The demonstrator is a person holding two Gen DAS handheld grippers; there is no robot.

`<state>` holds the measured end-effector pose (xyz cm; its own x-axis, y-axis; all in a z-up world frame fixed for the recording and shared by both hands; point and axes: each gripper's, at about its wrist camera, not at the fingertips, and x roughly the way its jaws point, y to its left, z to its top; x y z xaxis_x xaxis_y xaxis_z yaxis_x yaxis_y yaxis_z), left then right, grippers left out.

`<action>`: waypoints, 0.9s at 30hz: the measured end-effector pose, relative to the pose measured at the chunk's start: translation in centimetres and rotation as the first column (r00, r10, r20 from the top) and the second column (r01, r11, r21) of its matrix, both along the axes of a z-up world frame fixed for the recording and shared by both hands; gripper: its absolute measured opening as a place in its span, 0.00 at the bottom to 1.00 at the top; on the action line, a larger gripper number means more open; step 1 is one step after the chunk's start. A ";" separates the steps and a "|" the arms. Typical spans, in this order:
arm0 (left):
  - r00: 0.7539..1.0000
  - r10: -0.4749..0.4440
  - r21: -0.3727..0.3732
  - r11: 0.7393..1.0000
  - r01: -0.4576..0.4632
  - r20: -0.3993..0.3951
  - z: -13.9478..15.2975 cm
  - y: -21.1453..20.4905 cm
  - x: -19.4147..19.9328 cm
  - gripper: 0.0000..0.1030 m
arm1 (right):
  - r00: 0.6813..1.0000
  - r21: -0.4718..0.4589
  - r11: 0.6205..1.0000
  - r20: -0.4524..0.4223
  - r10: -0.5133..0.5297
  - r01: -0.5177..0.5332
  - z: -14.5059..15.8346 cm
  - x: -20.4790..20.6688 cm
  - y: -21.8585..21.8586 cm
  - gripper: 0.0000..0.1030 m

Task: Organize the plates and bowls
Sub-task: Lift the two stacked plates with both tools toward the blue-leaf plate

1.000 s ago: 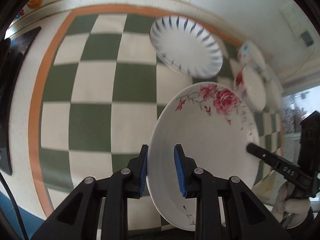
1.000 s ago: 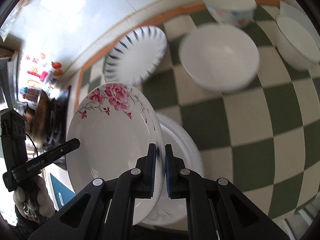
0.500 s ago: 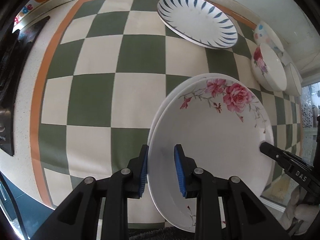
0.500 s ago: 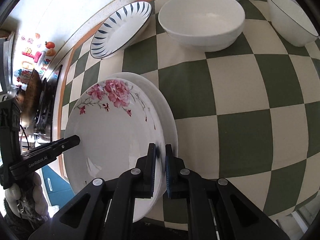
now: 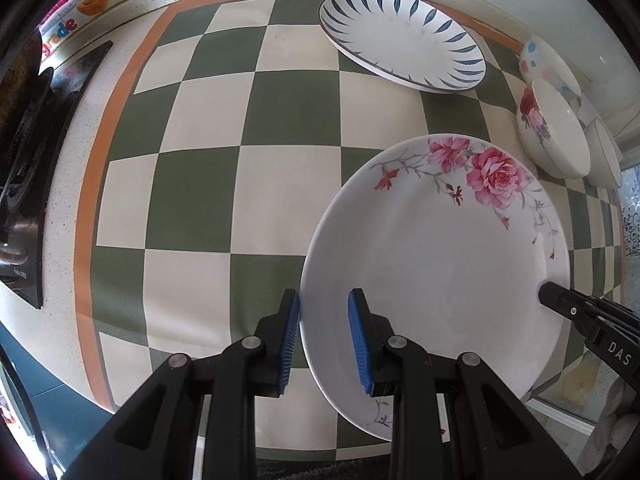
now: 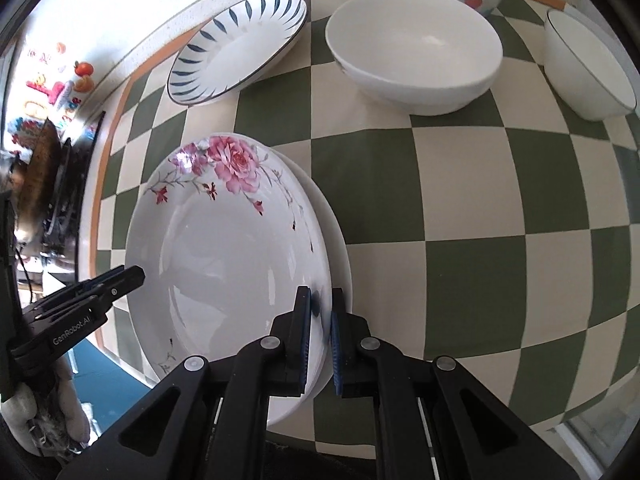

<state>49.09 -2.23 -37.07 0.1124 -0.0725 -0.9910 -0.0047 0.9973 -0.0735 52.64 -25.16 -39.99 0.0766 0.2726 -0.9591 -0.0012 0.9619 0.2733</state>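
Checkered counter mat (image 5: 288,128): rose plate (image 6: 224,264) sits on plain white plate (image 6: 340,248), both grippers clamped on opposite rims, left gripper (image 5: 324,340), right gripper (image 6: 320,336). Uneven release could skid it off-centre or chip a rim.

"DAS" in white on the black arm of the right gripper (image 5: 558,299), low right of the left gripper's view. "GenRobot.AI" in white on the black arm of the left gripper (image 6: 130,278), low left of the right gripper's view. Coloured letters (image 5: 60,34) far upper left, ending "rade".
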 end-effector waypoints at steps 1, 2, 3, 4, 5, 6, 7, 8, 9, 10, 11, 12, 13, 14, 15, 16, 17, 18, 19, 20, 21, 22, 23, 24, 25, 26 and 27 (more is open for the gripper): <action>1.000 0.001 0.004 1.000 -0.001 -0.001 0.0 -0.1 -0.1 0.22 | 1.000 -0.002 1.000 -0.010 0.000 0.000 0.0 0.0 0.0 0.11; 1.000 0.006 0.005 1.000 -0.006 -0.003 0.0 -0.1 -0.1 0.22 | 1.000 -0.002 1.000 -0.016 0.000 0.000 0.0 -0.1 0.0 0.11; 1.000 0.012 0.006 1.000 -0.012 -0.006 0.0 -0.2 0.0 0.22 | 1.000 0.000 1.000 -0.023 -0.001 0.001 -0.1 -0.1 0.0 0.11; 1.000 0.014 0.010 1.000 -0.014 -0.009 0.0 -0.3 0.0 0.22 | 0.999 0.006 1.000 -0.035 -0.001 0.001 -0.1 -0.1 -0.1 0.11; 1.000 0.017 0.011 1.000 -0.017 -0.011 -0.1 -0.3 0.0 0.22 | 0.999 0.008 1.000 -0.039 0.000 0.000 -0.2 -0.1 -0.1 0.11; 1.000 0.021 0.013 1.000 -0.021 -0.012 0.0 -0.3 0.1 0.22 | 0.999 0.012 1.000 -0.046 0.002 -0.002 -0.2 0.0 -0.2 0.11; 1.000 0.026 0.015 1.000 -0.025 -0.014 0.0 -0.3 0.1 0.22 | 0.999 0.015 1.000 -0.053 0.003 -0.002 -0.2 0.0 -0.2 0.11; 0.999 0.030 0.016 0.999 -0.030 -0.017 0.0 -0.3 0.1 0.22 | 0.998 0.018 1.000 -0.060 0.003 -0.002 -0.2 0.1 -0.3 0.11; 0.999 0.035 0.015 0.999 -0.035 -0.019 0.0 -0.3 0.0 0.22 | 0.998 0.022 1.000 -0.066 0.000 0.001 -0.2 0.2 -0.4 0.11; 0.999 0.040 0.014 0.999 -0.040 -0.021 0.0 -0.3 0.0 0.22 | 0.998 0.025 1.000 -0.068 -0.003 0.005 0.0 0.3 -0.6 0.11; 0.999 0.044 0.016 0.999 -0.044 -0.024 0.1 -0.4 -0.1 0.22 | 0.998 0.024 1.000 -0.067 -0.004 0.005 0.1 0.3 -0.8 0.11; 0.999 0.047 0.023 0.999 -0.047 -0.027 0.1 -0.5 -0.3 0.22 | 0.998 0.015 1.000 -0.069 -0.004 0.005 0.2 0.3 -1.0 0.13; 0.998 0.052 0.028 0.998 -0.051 -0.028 0.2 -0.6 -0.3 0.23 | 0.998 0.019 1.000 -0.069 -0.004 0.005 0.4 0.2 -1.2 0.13; 0.998 0.056 0.036 0.998 -0.055 -0.029 0.3 -0.8 -0.5 0.23 | 0.998 0.035 0.999 -0.069 -0.001 0.004 0.6 0.2 -1.3 0.14; 0.998 0.059 0.040 0.998 -0.058 -0.030 0.5 -0.9 -0.6 0.23 | 0.998 0.032 0.999 -0.070 0.006 -0.004 0.8 0.2 -1.3 0.14; 0.998 0.063 0.039 0.997 -0.061 -0.031 0.8 -0.9 -0.8 0.23 | 0.997 0.035 0.999 -0.069 0.020 -0.018 1.0 0.2 -1.3 0.14; 0.997 0.068 0.028 0.997 -0.067 -0.032 1.1 -0.9 -1.1 0.23 | 0.997 0.041 0.999 -0.067 0.031 -0.028 1.3 0.2 -1.2 0.14; 0.997 0.073 0.021 0.997 -0.072 -0.033 1.6 -0.9 -1.3 0.23 | 0.997 0.044 0.998 -0.066 0.038 -0.035 1.5 0.2 -1.3 0.14; 0.997 0.074 0.017 0.997 -0.074 -0.029 2.3 -1.0 -1.5 0.23 | 0.997 0.045 0.998 -0.061 0.052 -0.049 1.9 0.2 -1.1 0.14; 0.997 0.075 0.011 0.997 -0.075 -0.022 2.9 -1.0 -1.7 0.23 | 0.997 0.045 0.997 -0.058 0.059 -0.056 2.2 0.2 -1.1 0.14; 0.997 0.078 0.004 0.997 -0.078 -0.013 3.7 -1.0 -1.8 0.23 | 0.996 0.049 0.997 -0.053 0.068 -0.065 2.6 0.1 -1.1 0.14; 0.997 0.080 0.001 0.997 -0.080 0.002 4.6 -1.0 -1.8 0.23 | 0.996 0.053 0.996 -0.047 0.077 -0.074 3.1 0.1 -1.0 0.14; 0.997 0.081 0.000 0.997 -0.081 0.014 5.3 -1.0 -1.8 0.23 | 0.996 0.057 0.995 -0.043 0.081 -0.079 3.5 0.2 -0.9 0.14; 0.996 0.082 -0.005 0.997 -0.082 0.024 5.9 -1.0 -1.5 0.23 | 0.996 0.066 0.995 -0.039 0.082 -0.080 4.1 0.4 -0.9 0.14; 0.996 0.087 -0.014 0.996 -0.086 0.031 6.6 -0.9 -1.3 0.23 | 0.996 0.072 0.994 -0.038 0.081 -0.078 4.5 0.6 -0.9 0.14; 0.995 0.097 -0.025 0.995 -0.096 0.034 7.4 -0.7 -0.8 0.23 | 0.997 0.081 0.994 -0.038 0.073 -0.070 5.1 0.9 -1.0 0.14; 0.994 0.107 -0.041 0.994 -0.105 0.035 8.0 -0.6 -0.3 0.24 | 0.997 0.093 0.994 -0.038 0.068 -0.065 5.5 1.3 -1.0 0.14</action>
